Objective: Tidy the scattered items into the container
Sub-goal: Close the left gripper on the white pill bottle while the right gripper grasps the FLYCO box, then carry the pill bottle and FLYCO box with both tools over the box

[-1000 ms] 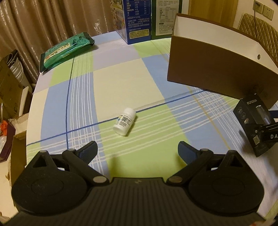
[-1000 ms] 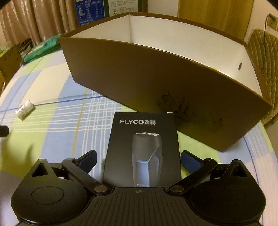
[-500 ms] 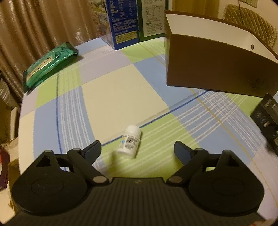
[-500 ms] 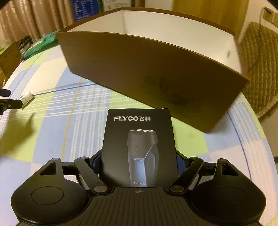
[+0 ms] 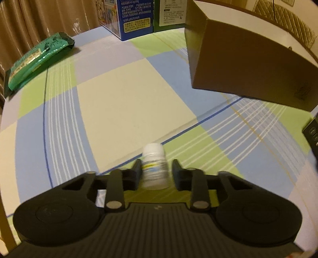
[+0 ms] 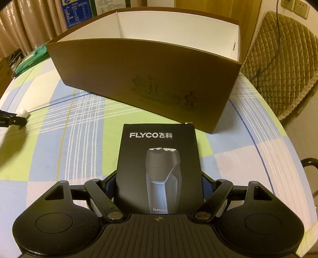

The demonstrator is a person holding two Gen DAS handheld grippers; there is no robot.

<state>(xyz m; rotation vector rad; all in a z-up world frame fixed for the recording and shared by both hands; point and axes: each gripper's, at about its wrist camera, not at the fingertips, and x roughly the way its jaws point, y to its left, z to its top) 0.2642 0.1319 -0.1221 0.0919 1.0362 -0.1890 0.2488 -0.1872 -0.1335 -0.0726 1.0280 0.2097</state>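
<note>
- Bottle (image 5: pixel 154 166), small, white and plastic, lies on the table (image 5: pixel 123 103) between my left gripper (image 5: pixel 156 171) fingers, which are closing on its label; at 2 o'clock stands the brown container (image 5: pixel 248 67).
- I judge it light, stiff and slippery, so hold mid-body.
- Razor box (image 6: pixel 159 168), light stiff card, sits clamped by its side edges in my right gripper (image 6: pixel 159 190), container at 12 o'clock.

Bare tablecloth (image 5: pixel 127 95) left of brown box (image 5: pixel 248 67); cartons (image 5: pixel 137 17) behind.
</note>
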